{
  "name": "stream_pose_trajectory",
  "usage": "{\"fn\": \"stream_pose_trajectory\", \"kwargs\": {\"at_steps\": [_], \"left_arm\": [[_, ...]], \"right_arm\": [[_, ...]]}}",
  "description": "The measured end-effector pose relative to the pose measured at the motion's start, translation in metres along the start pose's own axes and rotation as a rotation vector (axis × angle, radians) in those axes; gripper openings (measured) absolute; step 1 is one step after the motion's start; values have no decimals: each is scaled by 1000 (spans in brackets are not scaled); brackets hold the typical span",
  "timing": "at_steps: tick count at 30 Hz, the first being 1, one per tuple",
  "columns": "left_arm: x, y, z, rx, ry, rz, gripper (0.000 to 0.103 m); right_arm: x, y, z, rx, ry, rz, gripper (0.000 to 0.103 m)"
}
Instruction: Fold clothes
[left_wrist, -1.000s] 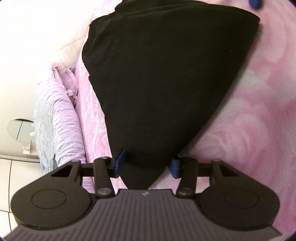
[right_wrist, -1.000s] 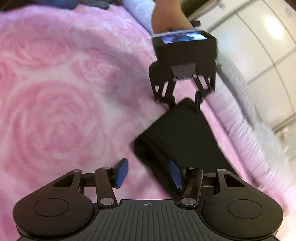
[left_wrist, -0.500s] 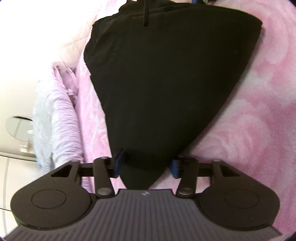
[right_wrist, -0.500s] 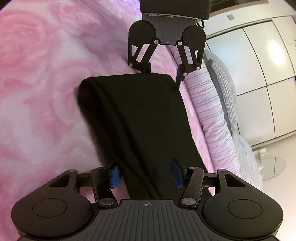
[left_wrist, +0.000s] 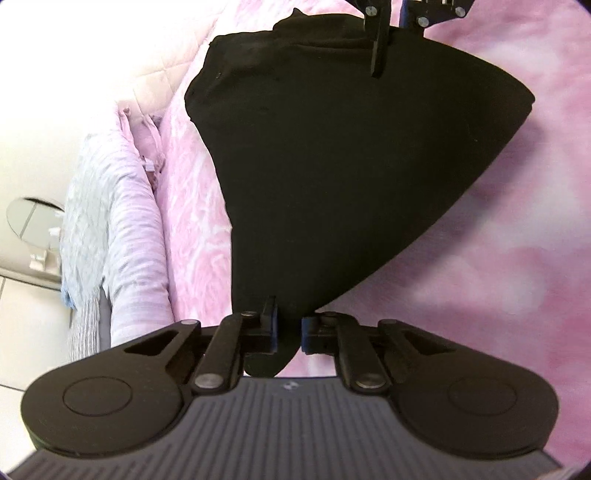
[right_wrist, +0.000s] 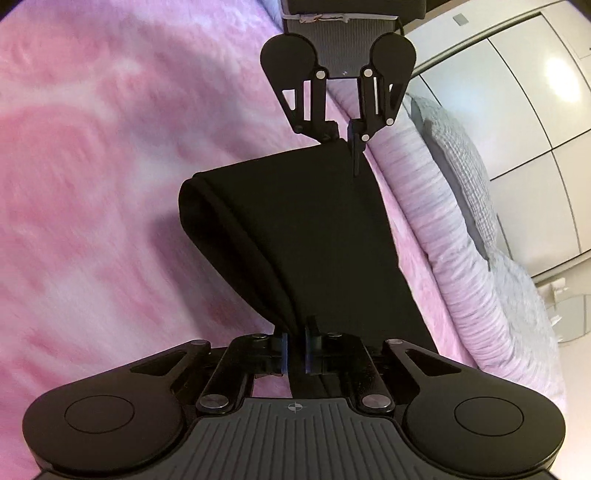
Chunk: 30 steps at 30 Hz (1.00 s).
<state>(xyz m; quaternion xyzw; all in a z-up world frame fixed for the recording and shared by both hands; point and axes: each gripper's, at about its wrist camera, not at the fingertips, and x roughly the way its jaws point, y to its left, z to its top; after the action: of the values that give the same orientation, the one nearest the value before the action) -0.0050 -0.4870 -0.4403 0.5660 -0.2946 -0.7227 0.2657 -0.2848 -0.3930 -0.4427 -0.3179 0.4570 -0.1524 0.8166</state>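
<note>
Left claw (left_wrist: 288, 328) and right claw (right_wrist: 295, 350) each pinch opposite ends of the black garment (left_wrist: 351, 177) (folded), above the pink blanket (right_wrist: 92, 166).

Your two wrist cameras face each other at close range across the black garment (left_wrist: 343, 184), each catching the opposite claw (right_wrist: 341, 134) at frame top.

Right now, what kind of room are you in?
Probably a bedroom. A pink rose blanket covers what looks like a bed, a pillow lies at its edge, and white wardrobe doors stand behind it.
</note>
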Motion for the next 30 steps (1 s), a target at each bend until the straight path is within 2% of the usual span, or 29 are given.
{"fn": "stream_pose_trajectory", "kwargs": {"at_steps": [6, 9, 12, 15, 18, 22, 26, 30], "left_arm": [[-87, -24, -12, -69, 99, -92, 8], [-130, -27, -18, -141, 155, -147, 8], [-157, -4, -12, -230, 190, -174, 8], [-165, 43, 7, -322, 211, -193, 8], [-161, 97, 36, -363, 220, -205, 8], [-127, 168, 93, -340, 219, -202, 8], [-58, 231, 160, -316, 222, -200, 10], [39, 262, 227, -295, 211, -198, 14]], "right_arm": [[-55, 30, 54, 90, -84, 123, 7], [-82, 45, 82, 140, -134, 189, 7], [-105, 36, 95, 255, -188, 250, 7], [-124, 4, 91, 403, -230, 276, 7], [-141, -43, 72, 560, -263, 282, 7], [-145, -115, 15, 806, -288, 291, 7], [-129, -184, -59, 1027, -307, 310, 7], [-100, -235, -143, 1247, -288, 338, 7]]}}
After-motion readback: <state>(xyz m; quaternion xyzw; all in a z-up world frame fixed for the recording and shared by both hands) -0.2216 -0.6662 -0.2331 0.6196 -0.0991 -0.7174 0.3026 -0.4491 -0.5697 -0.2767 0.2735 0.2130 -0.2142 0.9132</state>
